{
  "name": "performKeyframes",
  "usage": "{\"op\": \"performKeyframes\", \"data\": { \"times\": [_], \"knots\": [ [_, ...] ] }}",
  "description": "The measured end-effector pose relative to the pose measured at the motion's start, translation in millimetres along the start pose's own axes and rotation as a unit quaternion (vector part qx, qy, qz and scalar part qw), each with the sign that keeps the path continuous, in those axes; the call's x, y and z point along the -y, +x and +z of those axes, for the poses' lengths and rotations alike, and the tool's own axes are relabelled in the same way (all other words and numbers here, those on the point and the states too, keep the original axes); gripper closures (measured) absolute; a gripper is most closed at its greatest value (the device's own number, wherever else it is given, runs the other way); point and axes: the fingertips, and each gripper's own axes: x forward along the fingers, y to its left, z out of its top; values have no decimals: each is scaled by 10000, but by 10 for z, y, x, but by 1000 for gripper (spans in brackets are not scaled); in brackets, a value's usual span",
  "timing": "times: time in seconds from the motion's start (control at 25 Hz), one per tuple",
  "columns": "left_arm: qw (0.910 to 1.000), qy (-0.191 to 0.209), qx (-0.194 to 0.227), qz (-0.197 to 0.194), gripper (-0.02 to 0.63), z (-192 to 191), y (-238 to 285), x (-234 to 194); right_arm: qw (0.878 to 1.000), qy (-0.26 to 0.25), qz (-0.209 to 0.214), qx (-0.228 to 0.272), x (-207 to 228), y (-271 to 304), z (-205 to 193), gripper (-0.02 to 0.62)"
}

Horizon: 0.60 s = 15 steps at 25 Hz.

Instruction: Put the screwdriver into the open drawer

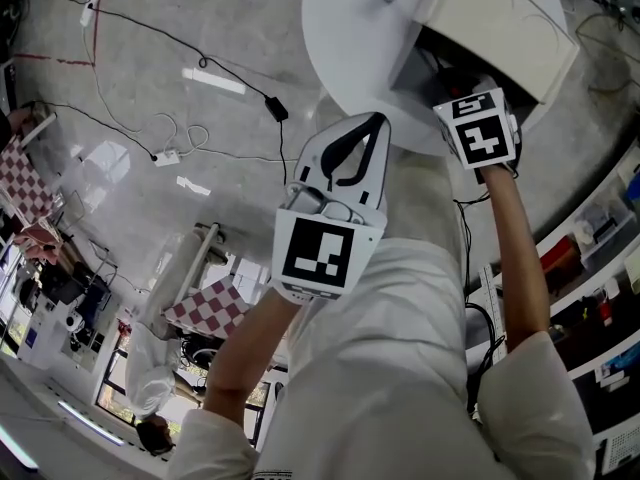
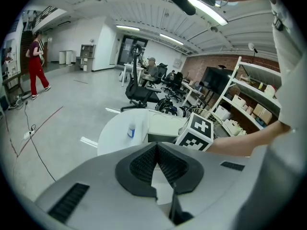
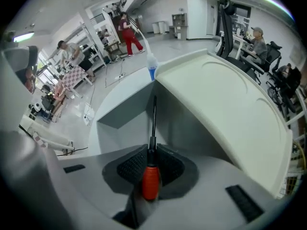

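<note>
"Screwdriver [image 3: 150, 178] sits in your right gripper [image 3: 152, 152]. The ribbed pads pinch it just where the red handle meets the black shaft."

"Agreed. Your shaft points straight ahead into the mouth of the open drawer [image 3: 122, 111], between the drawer's grey side wall and the cream cabinet [image 3: 225, 104] top. I can't tell whether the tip touches anything in there."

"From your head view, that gripper is right at the drawer opening, with your arm stretched out over the round white table [image 1: 340, 38]."

"And your left gripper [image 2: 157, 146]?"

"Its jaws are pressed together with nothing between them. You hold it close to your body, short of the table's edge and well apart from the drawer."

"A small bottle [image 3: 152, 67] with a blue band stands on the table beyond the cabinet."
</note>
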Motion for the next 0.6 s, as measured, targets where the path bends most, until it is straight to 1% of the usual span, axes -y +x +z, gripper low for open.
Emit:
{"op": "performKeyframes", "data": {
  "times": [0.24, 0.36, 0.44, 0.6],
  "knots": [
    [10000, -2, -44, -65, 595, -38, 32, 40, 9999, -139, -63, -70, -17, 52, 8, 482],
    [9999, 42, -33, -85, 595, -32, 34, 62, 10000, -67, 50, -53, -58, 53, 2, 480],
    [9999, 70, -38, -95, 595, -22, 35, 60, 10000, 10, 92, -35, -71, 49, 3, 467],
    [9998, 170, -48, -133, 595, 8, 24, 75, 10000, 50, -5, 29, -55, 10, -1, 451]
  ]
}}
